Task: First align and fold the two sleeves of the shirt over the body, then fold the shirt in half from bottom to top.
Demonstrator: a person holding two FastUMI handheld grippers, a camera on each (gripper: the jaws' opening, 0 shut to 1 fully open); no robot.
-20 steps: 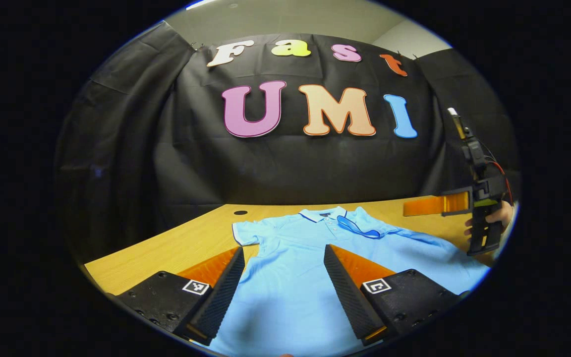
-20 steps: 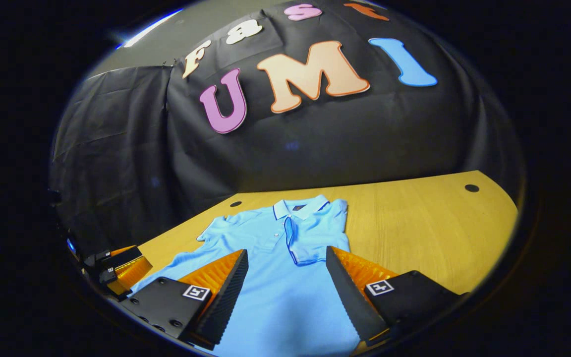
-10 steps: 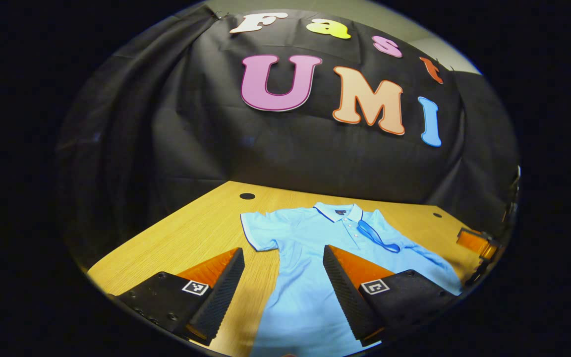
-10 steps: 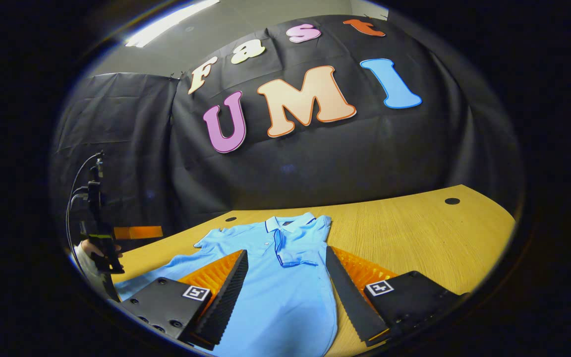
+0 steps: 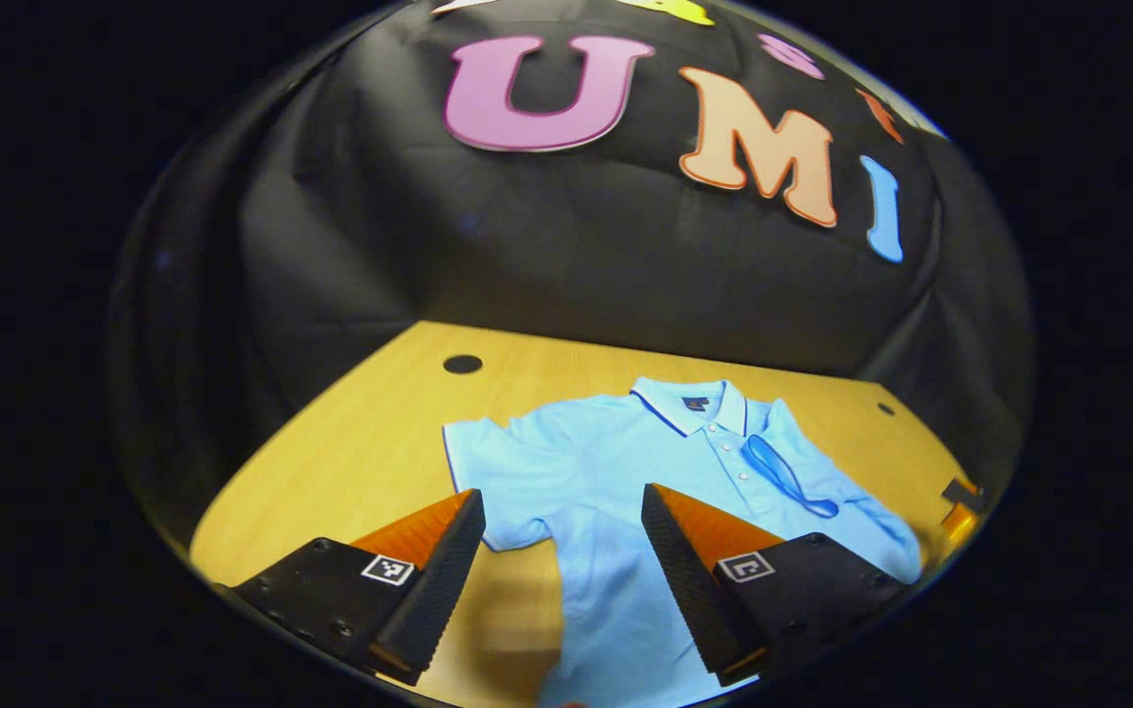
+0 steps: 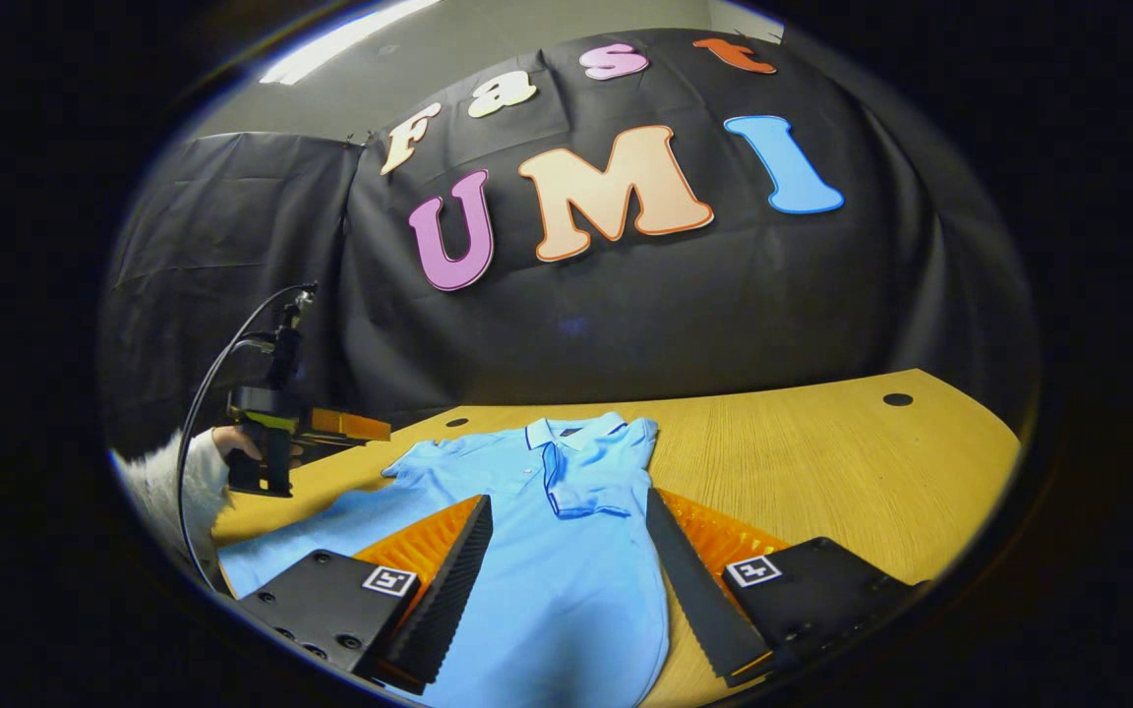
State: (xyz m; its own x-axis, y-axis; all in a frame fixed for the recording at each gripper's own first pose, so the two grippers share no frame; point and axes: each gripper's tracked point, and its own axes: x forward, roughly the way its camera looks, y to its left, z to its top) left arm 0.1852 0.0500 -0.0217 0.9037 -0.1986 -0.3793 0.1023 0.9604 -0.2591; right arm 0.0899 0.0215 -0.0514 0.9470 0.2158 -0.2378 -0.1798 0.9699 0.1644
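One light blue polo shirt (image 5: pixel 616 482) lies face up on the wooden table (image 5: pixel 370 442), its collar (image 5: pixel 689 405) toward the booth wall, at lower centre of my left gripper view. One sleeve (image 6: pixel 591 472) is folded over the body, seen at centre of my right gripper view; the other sleeve (image 5: pixel 483 477) lies spread flat on the table, at lower left of centre in the left gripper view. My left gripper (image 5: pixel 562 565) hangs above the shirt with its two fingers spread wide, gripping nothing, the spread sleeve's edge just above the gap between them. My right gripper (image 6: pixel 566 580) hangs over the shirt's lower body, its two fingers also wide apart and empty. At the left edge of the right gripper view, my hand (image 6: pixel 227 447) in a white sleeve holds the left gripper over the table's edge. Two round holes (image 5: pixel 462 364) show in the tabletop near the wall.
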